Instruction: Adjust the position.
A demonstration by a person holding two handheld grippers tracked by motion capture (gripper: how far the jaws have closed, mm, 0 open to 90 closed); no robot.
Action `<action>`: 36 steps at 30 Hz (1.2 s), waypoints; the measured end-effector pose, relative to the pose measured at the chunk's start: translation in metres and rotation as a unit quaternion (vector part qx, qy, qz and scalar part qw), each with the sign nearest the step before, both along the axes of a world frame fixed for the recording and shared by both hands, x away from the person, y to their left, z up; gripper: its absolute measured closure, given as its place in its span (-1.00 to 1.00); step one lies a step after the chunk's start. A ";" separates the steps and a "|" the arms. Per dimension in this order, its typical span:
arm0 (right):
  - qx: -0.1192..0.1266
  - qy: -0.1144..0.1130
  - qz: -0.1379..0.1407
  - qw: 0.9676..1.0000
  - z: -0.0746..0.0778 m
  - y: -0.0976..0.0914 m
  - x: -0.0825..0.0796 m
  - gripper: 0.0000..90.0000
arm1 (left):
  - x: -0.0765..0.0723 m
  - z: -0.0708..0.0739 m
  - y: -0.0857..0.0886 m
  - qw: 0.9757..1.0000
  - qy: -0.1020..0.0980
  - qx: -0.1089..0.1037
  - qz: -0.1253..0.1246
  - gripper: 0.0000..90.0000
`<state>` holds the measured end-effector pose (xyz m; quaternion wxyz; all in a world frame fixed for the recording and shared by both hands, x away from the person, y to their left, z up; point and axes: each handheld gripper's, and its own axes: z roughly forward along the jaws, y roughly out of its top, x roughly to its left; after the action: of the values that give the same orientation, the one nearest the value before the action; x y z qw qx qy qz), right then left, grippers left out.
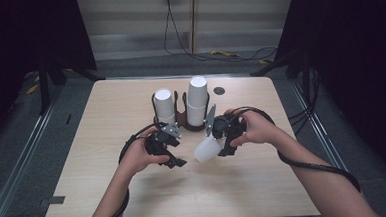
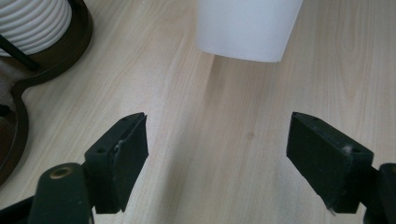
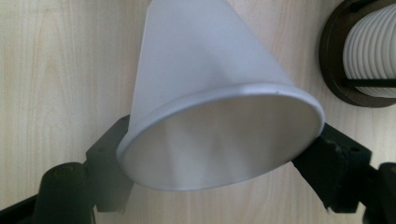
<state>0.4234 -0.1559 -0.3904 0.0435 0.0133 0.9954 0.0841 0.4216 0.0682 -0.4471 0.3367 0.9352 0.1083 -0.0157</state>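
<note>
- My right tongs [image 1: 222, 146] are clamped on a white paper cup [image 1: 207, 149], held tilted near the desk's [image 1: 265, 185] middle.
- My left tongs [image 1: 176, 162] stand apart with nothing between them, at nine o'clock of the cup.
- The cup holder [image 1: 181, 120] stands at twelve o'clock.

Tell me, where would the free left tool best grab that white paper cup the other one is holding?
Probably across the narrow closed end of the paper cup, coming from the left tool's side. The cup lies sideways with that end toward it, and the right tool already clamps the wide rim.
</note>
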 end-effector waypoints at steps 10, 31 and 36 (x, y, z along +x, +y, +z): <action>-0.029 -0.006 0.012 0.999 0.004 0.007 0.001 -0.55 | 0.000 0.000 -0.004 1.000 0.004 -0.007 -0.002 -0.54; -0.066 -0.004 0.036 0.997 0.010 0.023 0.000 -0.55 | 0.000 -0.003 -0.010 0.999 0.024 -0.037 -0.008 -0.56; -0.066 -0.006 0.036 0.997 0.011 0.026 -0.001 -0.55 | 0.001 -0.003 -0.012 0.999 0.034 -0.036 0.001 -0.56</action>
<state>0.4226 -0.1303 -0.3798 0.0476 -0.0259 0.9983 0.0196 0.4224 0.0561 -0.4500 0.3666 0.9212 0.1198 -0.0515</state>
